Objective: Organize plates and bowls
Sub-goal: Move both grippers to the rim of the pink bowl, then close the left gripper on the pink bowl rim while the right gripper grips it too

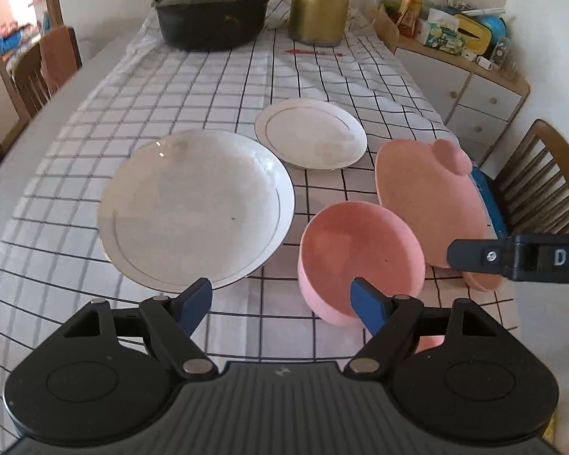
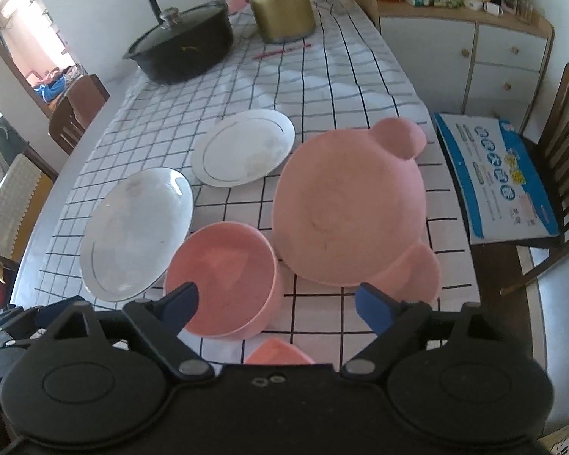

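On the checked tablecloth lie a large white plate (image 1: 195,210) (image 2: 136,233), a smaller white plate (image 1: 310,133) (image 2: 242,148), a pink bowl (image 1: 360,254) (image 2: 223,273) and a pink bear-shaped plate (image 1: 428,204) (image 2: 349,204). A second pink piece (image 2: 278,352) shows just under the right gripper. My left gripper (image 1: 282,299) is open and empty, above the table between the large plate and the bowl. My right gripper (image 2: 277,303) is open and empty, over the near edges of the bowl and the bear plate; one of its fingers (image 1: 474,256) shows in the left wrist view.
A black lidded pot (image 1: 212,15) (image 2: 182,43) and a gold kettle (image 1: 318,3) (image 2: 278,0) stand at the table's far end, with a red pen (image 1: 313,52). A cabinet (image 1: 470,87) and a chair with a blue box (image 2: 497,174) are to the right.
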### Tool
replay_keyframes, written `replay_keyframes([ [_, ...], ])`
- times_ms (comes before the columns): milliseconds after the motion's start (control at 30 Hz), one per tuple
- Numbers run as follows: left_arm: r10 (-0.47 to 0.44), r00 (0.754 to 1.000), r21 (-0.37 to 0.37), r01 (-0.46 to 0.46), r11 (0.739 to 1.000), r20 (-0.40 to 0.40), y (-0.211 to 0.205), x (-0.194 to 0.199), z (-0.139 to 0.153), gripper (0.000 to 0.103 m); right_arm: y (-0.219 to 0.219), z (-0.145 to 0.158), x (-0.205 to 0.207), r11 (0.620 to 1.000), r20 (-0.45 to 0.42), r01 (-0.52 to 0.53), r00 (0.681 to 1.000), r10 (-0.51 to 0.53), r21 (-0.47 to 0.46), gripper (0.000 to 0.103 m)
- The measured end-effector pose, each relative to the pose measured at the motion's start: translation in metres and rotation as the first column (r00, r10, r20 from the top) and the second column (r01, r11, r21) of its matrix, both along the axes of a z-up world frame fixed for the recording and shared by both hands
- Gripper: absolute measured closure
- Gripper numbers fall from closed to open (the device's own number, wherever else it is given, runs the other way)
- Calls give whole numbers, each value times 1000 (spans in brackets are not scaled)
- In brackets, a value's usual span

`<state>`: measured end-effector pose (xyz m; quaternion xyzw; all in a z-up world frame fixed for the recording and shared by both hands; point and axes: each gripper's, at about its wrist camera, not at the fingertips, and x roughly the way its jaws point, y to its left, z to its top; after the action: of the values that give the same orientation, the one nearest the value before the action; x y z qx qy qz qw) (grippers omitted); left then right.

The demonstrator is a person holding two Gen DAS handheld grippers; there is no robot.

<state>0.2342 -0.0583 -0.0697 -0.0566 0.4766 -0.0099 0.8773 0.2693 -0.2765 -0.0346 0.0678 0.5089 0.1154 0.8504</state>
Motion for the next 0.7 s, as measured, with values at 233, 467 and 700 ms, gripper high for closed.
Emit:
replay_keyframes([
  [233,25,998,-74,-30,997,-56,4,21,-17,24,2,-19,19,1000,-48,0,999,0,3,28],
  [467,44,995,-97,-52,994,-90,5,35,-31,30,10,-36,31,1000,-99,-20,995,20,3,47],
  [700,38,991,-91,-50,995,-130,2,45,-40,55,17,-45,36,999,-136,-33,990,35,14,62],
])
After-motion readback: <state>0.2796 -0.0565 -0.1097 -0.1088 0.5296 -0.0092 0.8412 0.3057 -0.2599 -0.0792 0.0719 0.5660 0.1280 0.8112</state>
